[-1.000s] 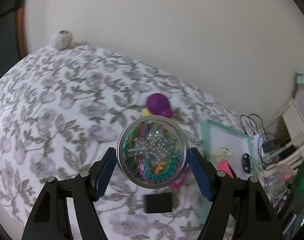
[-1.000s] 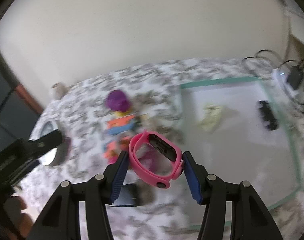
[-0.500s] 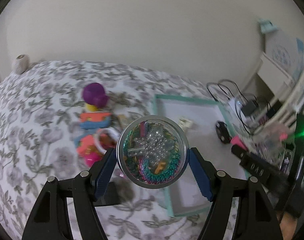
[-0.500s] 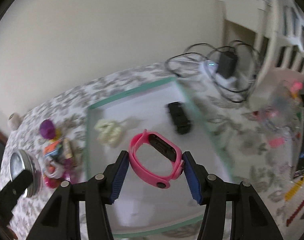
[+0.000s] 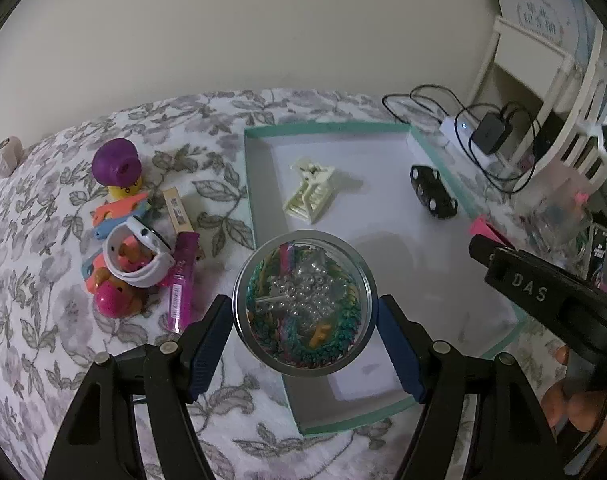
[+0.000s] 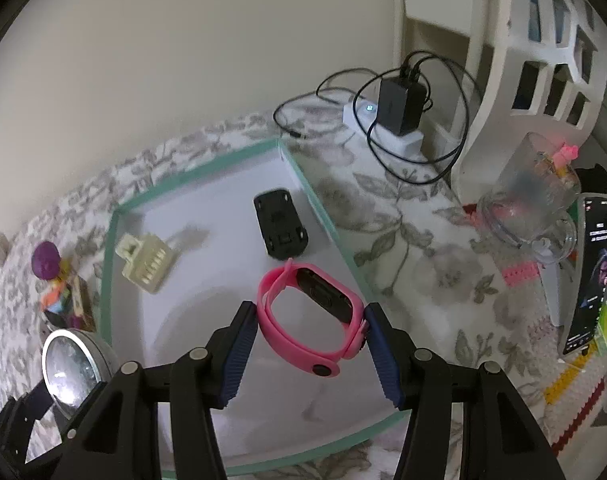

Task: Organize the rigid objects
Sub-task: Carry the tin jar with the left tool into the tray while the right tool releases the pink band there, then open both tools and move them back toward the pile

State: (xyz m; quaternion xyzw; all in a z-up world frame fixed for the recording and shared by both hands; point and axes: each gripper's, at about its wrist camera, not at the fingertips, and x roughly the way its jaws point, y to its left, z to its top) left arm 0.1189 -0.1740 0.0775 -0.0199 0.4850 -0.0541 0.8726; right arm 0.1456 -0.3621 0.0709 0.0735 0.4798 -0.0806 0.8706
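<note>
My left gripper (image 5: pixel 303 332) is shut on a round clear-lidded tin of beads (image 5: pixel 303 304), held over the near left part of a teal-rimmed white tray (image 5: pixel 259 216). The tin (image 6: pixel 69 368) also shows at the lower left of the right wrist view. My right gripper (image 6: pixel 311 344) is shut on a pink smartwatch (image 6: pixel 309 316), held above the tray (image 6: pixel 107 248) near its right side. Inside the tray lie a cream hair claw (image 5: pixel 309 196) (image 6: pixel 147 262) and a black toy car (image 5: pixel 433 192) (image 6: pixel 281 228).
A pile left of the tray holds a white smartwatch (image 5: pixel 137 256), a purple-capped figure (image 5: pixel 117 168), orange and blue pieces and a magenta tube (image 5: pixel 181 280). A charger with black cables (image 6: pixel 399 108), a clear mug (image 6: pixel 527 208), a phone (image 6: pixel 591 272) and white furniture stand right.
Both grippers have swung right from the toy pile to above the tray and sunk a little, each still holding its object. The left wrist rolled, so the tray now lies level in view.
</note>
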